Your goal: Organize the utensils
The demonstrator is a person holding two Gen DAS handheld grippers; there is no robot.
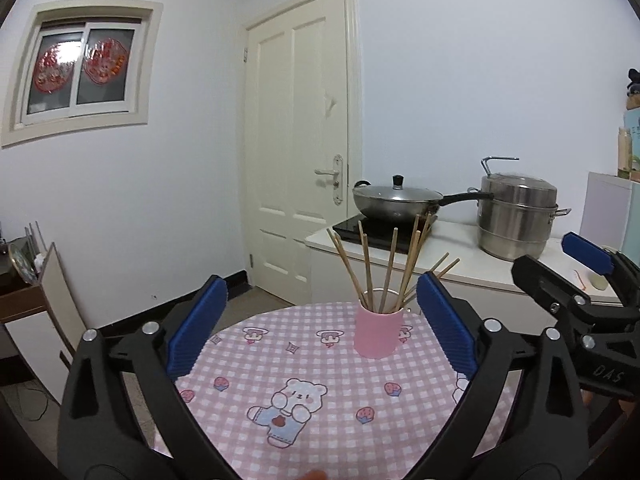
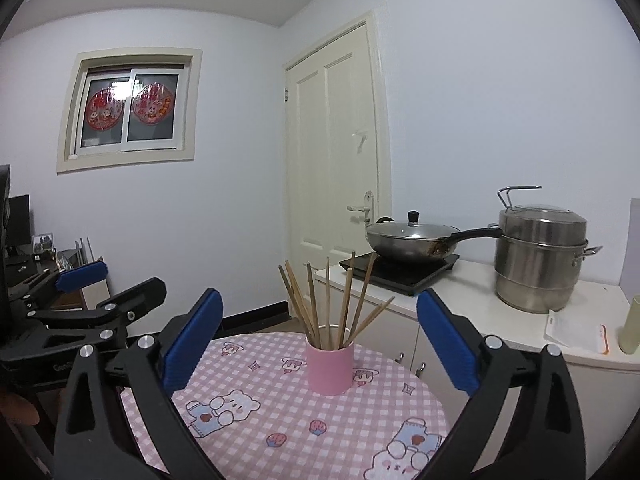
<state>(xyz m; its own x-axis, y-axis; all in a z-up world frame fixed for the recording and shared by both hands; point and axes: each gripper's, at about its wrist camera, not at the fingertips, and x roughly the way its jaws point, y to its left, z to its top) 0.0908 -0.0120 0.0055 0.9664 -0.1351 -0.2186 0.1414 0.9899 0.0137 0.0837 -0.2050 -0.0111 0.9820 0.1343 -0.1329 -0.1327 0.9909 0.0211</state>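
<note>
A pink cup (image 1: 377,334) stands upright on the round table (image 1: 304,420) with a pink checked cloth. Several wooden chopsticks (image 1: 384,268) stand in it, fanned out. My left gripper (image 1: 322,328) is open and empty, held above the table's near side, with the cup just ahead between its blue pads. My right gripper (image 2: 320,340) is open and empty too; the cup (image 2: 330,366) and chopsticks (image 2: 332,304) sit ahead between its fingers. The right gripper also shows at the right edge of the left wrist view (image 1: 568,276), and the left gripper at the left edge of the right wrist view (image 2: 104,292).
A white counter (image 1: 460,264) stands behind the table with an induction hob, a lidded wok (image 1: 396,200) and a steel steamer pot (image 1: 518,216). A cream door (image 1: 300,144) is beyond. A desk with clutter (image 1: 24,280) stands at the left.
</note>
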